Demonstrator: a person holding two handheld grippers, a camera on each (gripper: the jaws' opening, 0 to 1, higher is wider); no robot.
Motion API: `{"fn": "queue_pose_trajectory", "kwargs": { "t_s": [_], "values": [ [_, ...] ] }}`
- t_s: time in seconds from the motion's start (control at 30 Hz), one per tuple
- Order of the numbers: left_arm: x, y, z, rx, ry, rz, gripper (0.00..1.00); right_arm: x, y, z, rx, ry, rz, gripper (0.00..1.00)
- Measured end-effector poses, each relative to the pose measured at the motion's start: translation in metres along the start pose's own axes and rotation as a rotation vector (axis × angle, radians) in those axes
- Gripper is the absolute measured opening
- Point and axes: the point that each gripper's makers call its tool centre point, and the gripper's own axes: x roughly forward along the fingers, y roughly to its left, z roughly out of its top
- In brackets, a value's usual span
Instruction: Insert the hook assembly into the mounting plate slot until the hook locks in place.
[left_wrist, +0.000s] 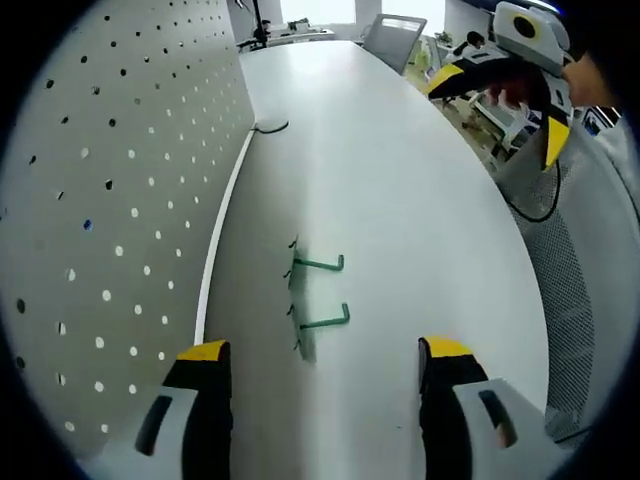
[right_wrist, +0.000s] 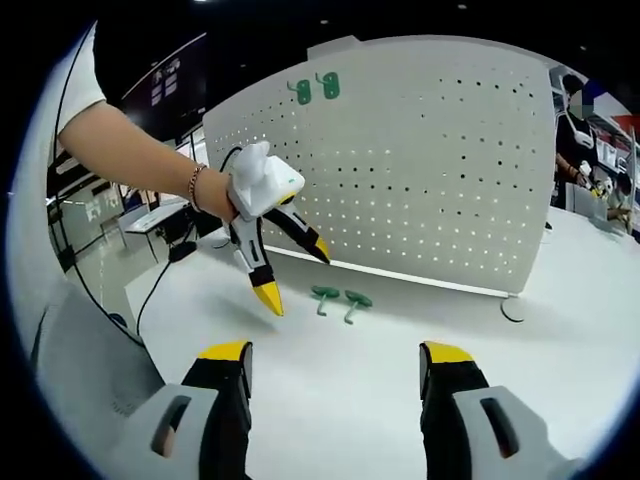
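A green double-prong hook assembly (left_wrist: 318, 295) lies on the white table (left_wrist: 420, 200) near the pegboard mounting plate (left_wrist: 110, 200). Both grippers hang open, empty. Light, rigid wire: best pinched across its backbar.

Two green hooks (left_wrist: 322, 292) lie on one white table (left_wrist: 400, 180), beside one pegboard (left_wrist: 120, 200).

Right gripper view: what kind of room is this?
Probably an office or lab workspace: a long white table, a white pegboard standing on it, and more desks and a chair in the background.
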Motion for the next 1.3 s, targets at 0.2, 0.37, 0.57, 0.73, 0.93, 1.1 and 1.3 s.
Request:
{"fn": "queue_pose_trajectory", "kwargs": {
  "t_s": [0.2, 0.37, 0.57, 0.73, 0.93, 1.1, 1.3],
  "values": [
    [0.007, -0.002, 0.000, 0.012, 0.016, -0.017, 0.78, 0.000, -0.001, 0.000, 0.005, 0.000, -0.003, 0.66],
    [0.012, -0.003, 0.001, 0.017, 0.026, -0.029, 0.78, 0.000, -0.001, 0.000, 0.006, 0.001, -0.003, 0.66],
    [0.016, -0.004, 0.000, 0.024, 0.037, -0.038, 0.78, -0.001, -0.002, -0.001, 0.010, 0.000, -0.006, 0.65],
    [0.020, -0.004, -0.002, 0.022, 0.050, -0.041, 0.77, 0.000, -0.002, -0.001, 0.011, 0.002, -0.006, 0.65],
    [0.024, -0.005, -0.002, 0.021, 0.053, -0.043, 0.76, 0.000, -0.001, -0.002, 0.008, 0.007, -0.003, 0.65],
    [0.027, -0.007, -0.003, 0.038, 0.064, -0.045, 0.76, 0.000, -0.001, -0.002, 0.009, 0.008, -0.004, 0.65],
    [0.029, -0.008, -0.002, 0.027, 0.059, -0.053, 0.76, 0.000, 0.001, -0.003, 0.011, 0.013, 0.004, 0.64]
  ]
}}
